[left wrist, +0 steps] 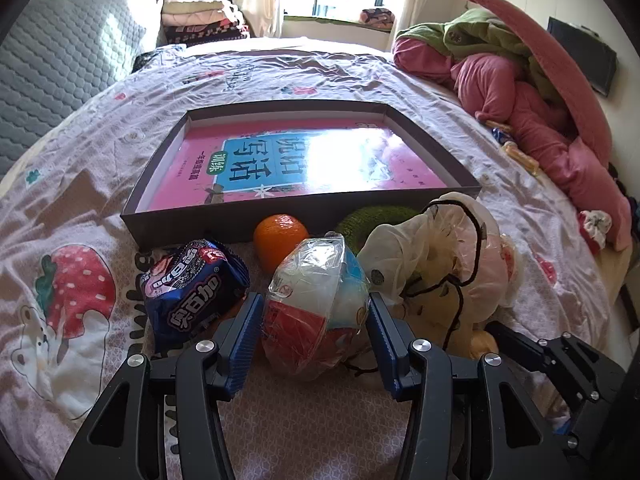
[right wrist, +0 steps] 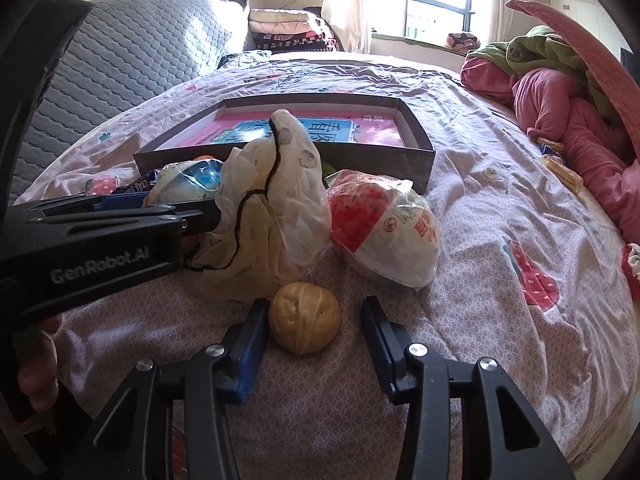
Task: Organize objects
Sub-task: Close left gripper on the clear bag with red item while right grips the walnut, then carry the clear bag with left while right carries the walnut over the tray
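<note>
In the left wrist view my left gripper (left wrist: pixel 315 300) is shut on a ball wrapped in clear plastic (left wrist: pixel 316 300), red, white and blue, with both blue pads against its sides. Beside it lie a blue snack bag (left wrist: pixel 192 284), an orange (left wrist: pixel 280 240), a green fruit (left wrist: pixel 376 220) and a white drawstring pouch (left wrist: pixel 436 256). My right gripper (right wrist: pixel 316 304) stands open around a tan walnut-like ball (right wrist: pixel 304 318). Its left pad is at the ball and a gap shows at the right pad. A red-and-white wrapped ball (right wrist: pixel 384 228) lies behind.
A shallow dark box (left wrist: pixel 192 228) holding a pink book sits on the patterned bedspread (left wrist: pixel 80 200) just behind the objects. Pink and green clothes (left wrist: pixel 520 80) are piled at the right, with a grey quilted cushion (left wrist: pixel 60 60) at the left. A hand (right wrist: pixel 36 368) shows at the lower left.
</note>
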`<state>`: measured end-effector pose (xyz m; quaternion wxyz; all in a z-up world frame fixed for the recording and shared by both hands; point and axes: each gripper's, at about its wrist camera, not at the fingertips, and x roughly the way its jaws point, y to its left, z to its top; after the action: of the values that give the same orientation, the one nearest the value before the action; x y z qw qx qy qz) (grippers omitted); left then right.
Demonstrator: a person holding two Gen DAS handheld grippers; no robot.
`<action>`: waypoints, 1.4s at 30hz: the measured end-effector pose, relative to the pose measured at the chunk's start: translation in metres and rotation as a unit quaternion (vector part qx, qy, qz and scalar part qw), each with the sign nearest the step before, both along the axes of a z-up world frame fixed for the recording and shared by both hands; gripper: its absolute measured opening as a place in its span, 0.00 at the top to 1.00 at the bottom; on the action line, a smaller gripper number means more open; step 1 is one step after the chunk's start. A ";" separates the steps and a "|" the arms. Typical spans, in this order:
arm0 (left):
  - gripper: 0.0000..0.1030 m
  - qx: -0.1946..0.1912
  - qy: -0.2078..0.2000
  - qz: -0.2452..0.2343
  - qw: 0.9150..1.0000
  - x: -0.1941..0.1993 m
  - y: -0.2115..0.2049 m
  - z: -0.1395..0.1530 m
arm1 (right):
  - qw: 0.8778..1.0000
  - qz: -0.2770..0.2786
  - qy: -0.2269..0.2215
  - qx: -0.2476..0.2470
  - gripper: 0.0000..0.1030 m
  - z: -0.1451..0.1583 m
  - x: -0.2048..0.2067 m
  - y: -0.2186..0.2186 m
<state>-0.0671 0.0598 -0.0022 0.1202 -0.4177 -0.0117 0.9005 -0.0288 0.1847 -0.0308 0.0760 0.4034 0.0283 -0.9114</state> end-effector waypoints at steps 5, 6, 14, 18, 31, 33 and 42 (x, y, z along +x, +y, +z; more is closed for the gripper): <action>0.49 0.025 0.003 -0.005 1.000 0.003 -0.006 0.005 | 1.000 0.000 -0.001 -0.002 0.55 0.001 0.000 0.000; 0.49 0.028 0.006 -0.007 1.000 0.005 -0.007 0.007 | 1.000 -0.001 -0.001 -0.003 0.57 0.001 0.000 0.001; 0.49 0.039 0.026 -0.014 0.999 0.017 -0.012 0.019 | 1.000 0.005 0.010 -0.003 0.68 0.006 0.004 0.001; 0.49 0.041 0.038 -0.011 0.998 0.022 -0.017 0.025 | 1.000 0.008 0.016 -0.006 0.68 0.010 0.008 0.002; 0.49 0.041 0.088 0.002 0.995 0.035 -0.032 0.044 | 0.997 0.008 0.079 -0.006 0.68 0.042 0.021 0.003; 0.49 0.039 0.090 0.003 0.995 0.035 -0.034 0.045 | 0.996 0.009 0.085 -0.006 0.68 0.046 0.021 0.000; 0.49 0.033 0.094 0.011 0.995 0.035 -0.039 0.045 | 0.995 0.006 0.099 -0.002 0.68 0.061 0.017 -0.008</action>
<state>-0.0321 0.0205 0.0426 0.1242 -0.3267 -0.0343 0.9363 -0.0119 0.1765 0.0303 0.0787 0.3105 0.0364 -0.9466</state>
